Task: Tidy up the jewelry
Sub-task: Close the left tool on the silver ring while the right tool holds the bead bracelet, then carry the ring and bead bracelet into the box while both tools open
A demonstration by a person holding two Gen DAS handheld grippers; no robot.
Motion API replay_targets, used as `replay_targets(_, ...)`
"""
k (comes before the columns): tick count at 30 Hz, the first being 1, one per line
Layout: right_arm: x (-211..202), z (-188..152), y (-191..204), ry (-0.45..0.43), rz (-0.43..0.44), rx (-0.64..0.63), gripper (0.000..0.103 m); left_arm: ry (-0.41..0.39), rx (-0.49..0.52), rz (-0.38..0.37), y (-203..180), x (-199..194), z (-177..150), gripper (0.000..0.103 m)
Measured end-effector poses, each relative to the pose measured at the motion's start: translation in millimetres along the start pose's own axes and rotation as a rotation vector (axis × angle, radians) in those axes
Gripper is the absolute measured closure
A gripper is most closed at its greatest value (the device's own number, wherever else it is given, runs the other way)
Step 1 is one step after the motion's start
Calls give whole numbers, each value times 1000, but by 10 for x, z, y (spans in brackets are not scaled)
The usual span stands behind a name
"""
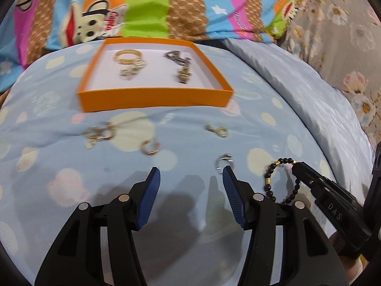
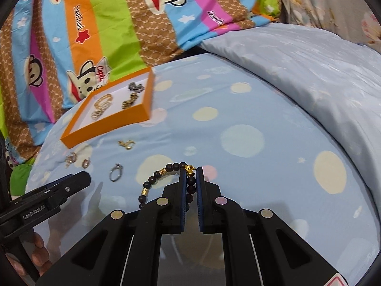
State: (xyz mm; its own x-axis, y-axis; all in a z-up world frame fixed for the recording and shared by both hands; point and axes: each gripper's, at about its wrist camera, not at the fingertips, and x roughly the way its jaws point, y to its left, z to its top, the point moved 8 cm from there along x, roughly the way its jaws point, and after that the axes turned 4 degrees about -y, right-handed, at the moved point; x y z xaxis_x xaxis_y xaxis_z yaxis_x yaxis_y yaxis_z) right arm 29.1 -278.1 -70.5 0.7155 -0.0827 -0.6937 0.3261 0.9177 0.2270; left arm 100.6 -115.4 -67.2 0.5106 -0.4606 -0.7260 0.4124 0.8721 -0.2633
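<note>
My right gripper (image 2: 191,174) is shut on a dark beaded bracelet (image 2: 154,178) with gold beads, holding it just over the blue dotted sheet; it also shows in the left wrist view (image 1: 270,181). My left gripper (image 1: 191,174) is open and empty, low over the sheet. A silver ring (image 1: 223,160) lies just beyond its right fingertip. An orange box (image 1: 152,100) with a white floor holds gold bangles (image 1: 127,58) and a dark chain piece (image 1: 178,63). Loose gold pieces (image 1: 100,133) (image 1: 150,146) (image 1: 216,130) lie on the sheet in front of the box.
A colourful monkey-print blanket (image 1: 147,7) lies behind the box. A pale blue quilt fold (image 2: 309,71) rises on the right, with a grey floral cover (image 1: 345,47) beyond it. The blue dotted sheet (image 2: 243,140) spreads to the right of the jewelry.
</note>
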Motion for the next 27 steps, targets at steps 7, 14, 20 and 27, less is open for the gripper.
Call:
replay_targets(7, -35, -40, -91, 7, 13, 18, 96, 17, 101, 26, -388, 259, 21, 51)
replay_targets(14, -14, -38, -88, 14, 35, 30, 96, -3, 134, 72, -413, 304, 26, 84)
replay_targets(20, -29, -28, -49, 15, 49, 27, 95, -12, 130, 44, -421, 255, 4, 84)
replay_targets(27, -148, 111, 153, -15, 94, -13, 96, -38, 90, 9, -354, 2, 69, 84)
